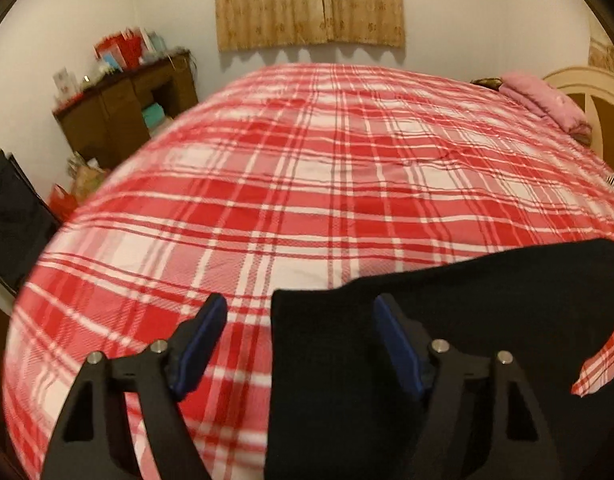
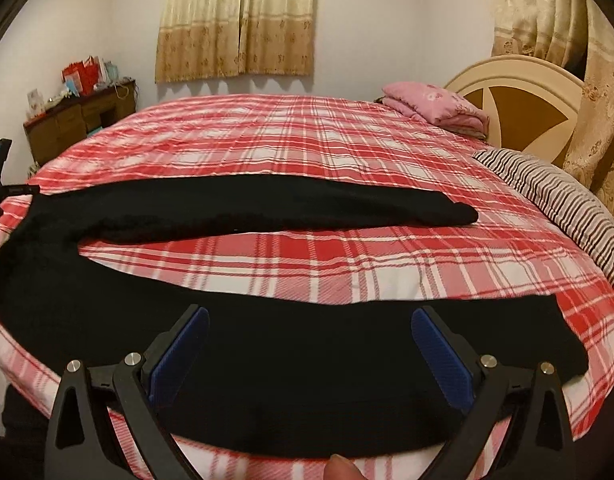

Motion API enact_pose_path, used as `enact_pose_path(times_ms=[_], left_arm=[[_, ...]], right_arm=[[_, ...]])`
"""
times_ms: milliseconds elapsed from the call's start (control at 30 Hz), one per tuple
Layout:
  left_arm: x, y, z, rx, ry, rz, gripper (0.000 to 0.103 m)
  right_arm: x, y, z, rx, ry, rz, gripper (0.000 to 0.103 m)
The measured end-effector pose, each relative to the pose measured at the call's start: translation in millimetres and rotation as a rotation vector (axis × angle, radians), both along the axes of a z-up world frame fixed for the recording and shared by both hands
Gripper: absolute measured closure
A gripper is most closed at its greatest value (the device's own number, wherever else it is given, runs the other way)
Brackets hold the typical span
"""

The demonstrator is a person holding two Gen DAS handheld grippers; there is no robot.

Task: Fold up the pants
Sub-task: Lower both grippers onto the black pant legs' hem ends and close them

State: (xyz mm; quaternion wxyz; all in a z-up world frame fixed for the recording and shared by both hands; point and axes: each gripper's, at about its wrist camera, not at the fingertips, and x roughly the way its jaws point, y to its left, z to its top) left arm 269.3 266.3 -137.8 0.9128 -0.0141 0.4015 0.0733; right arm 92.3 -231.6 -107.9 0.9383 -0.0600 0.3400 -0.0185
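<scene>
Black pants lie spread on the red plaid bed cover, the two legs running to the right and parted in a V, the waist end at the left. My right gripper hangs open just above the near leg, blue pads wide apart. In the left wrist view the pants fill the lower right. My left gripper stands open over their left edge: its right finger is above the black cloth, its left finger above bare cover. Neither pad presses on the fabric.
A striped pillow, a folded pink blanket and a round headboard sit at the right. A brown cabinet with clutter stands by the far left wall. A dark screen is off the bed's left side. A fingertip shows at the bottom.
</scene>
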Motion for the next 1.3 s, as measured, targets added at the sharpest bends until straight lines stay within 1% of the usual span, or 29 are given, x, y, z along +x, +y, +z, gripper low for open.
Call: enact_pose_path(times_ms=[67, 100, 167, 200, 267, 300, 333, 367, 400, 433, 500, 533, 633, 700, 767, 833, 1000, 1100, 1167, 1300], left_arm=[[6.9, 2.8, -6.2, -0.011, 0.021, -0.002, 0.026], [12.8, 6.3, -11.1, -0.019, 0.028, -0.006, 0.028], [16.6, 7.3, -18.2, -0.048, 0.059, -0.022, 0.042], [20.8, 10.4, -21.9, -0.069, 0.07, -0.029, 0.046], [22.1, 10.8, -27.4, -0.1, 0.089, -0.046, 0.057], [24.8, 12.5, -29.7, -0.097, 0.093, -0.048, 0.058], [27.7, 13.4, -31.4, -0.095, 0.095, -0.051, 0.061], [27.0, 13.2, -31.2, -0.094, 0.098, -0.059, 0.066], [26.5, 13.4, -30.7, -0.09, 0.1, -0.065, 0.069], [26.4, 13.4, -29.5, -0.078, 0.107, -0.071, 0.072], [26.5, 14.2, -26.0, -0.075, 0.113, -0.085, 0.078], [25.9, 14.1, -23.6, -0.069, 0.111, -0.095, 0.081], [28.0, 15.1, -20.8, -0.073, 0.123, -0.099, 0.084], [27.2, 17.6, -19.8, -0.107, 0.116, -0.092, 0.085], [29.9, 21.3, -21.8, -0.145, 0.128, -0.072, 0.085], [33.0, 20.6, -26.4, -0.135, 0.146, -0.062, 0.085], [35.1, 13.3, -29.6, -0.083, 0.157, -0.072, 0.085], [35.8, 13.9, -29.9, -0.079, 0.166, -0.076, 0.085], [36.8, 14.9, -30.8, -0.083, 0.164, -0.082, 0.085], [37.4, 14.3, -32.6, -0.082, 0.169, -0.085, 0.085]], right_arm=[[6.9, -3.0, 0.4, -0.017, 0.004, -0.002, 0.001], [10.6, -5.2, 0.9, -0.022, 0.006, -0.003, 0.001], [18.5, -10.2, 2.3, -0.022, 0.012, -0.004, 0.001], [22.9, -12.7, 3.6, -0.018, 0.015, -0.003, 0.001], [29.6, -17.9, 5.8, -0.015, 0.012, -0.004, 0.001], [34.3, -22.1, 8.0, -0.015, 0.007, -0.005, 0.001], [37.0, -24.9, 9.0, -0.012, 0.006, -0.004, 0.002], [42.5, -30.1, 11.3, -0.005, 0.009, -0.004, 0.005], [48.2, -36.2, 13.6, 0.004, 0.014, -0.006, 0.019], [54.5, -42.5, 15.4, 0.013, 0.026, -0.005, 0.036], [72.5, -59.9, 17.3, 0.038, 0.073, -0.009, 0.048], [83.6, -73.0, 18.2, 0.059, 0.093, -0.019, 0.051], [107.6, -104.5, 23.9, 0.075, 0.098, -0.071, 0.052], [128.0, -129.2, 28.9, 0.069, 0.092, -0.117, 0.052], [149.0, -151.7, 32.1, 0.077, 0.093, -0.158, 0.052], [175.1, -176.6, 31.2, 0.109, 0.1, -0.188, 0.052], [232.6, -217.3, 15.4, 0.145, 0.164, -0.234, 0.052], [264.4, -238.8, 5.3, 0.142, 0.179, -0.249, 0.052], [280.6, -251.4, -3.0, 0.172, 0.197, -0.252, 0.052], [309.2, -265.7, -24.8, 0.235, 0.263, -0.227, 0.052]])
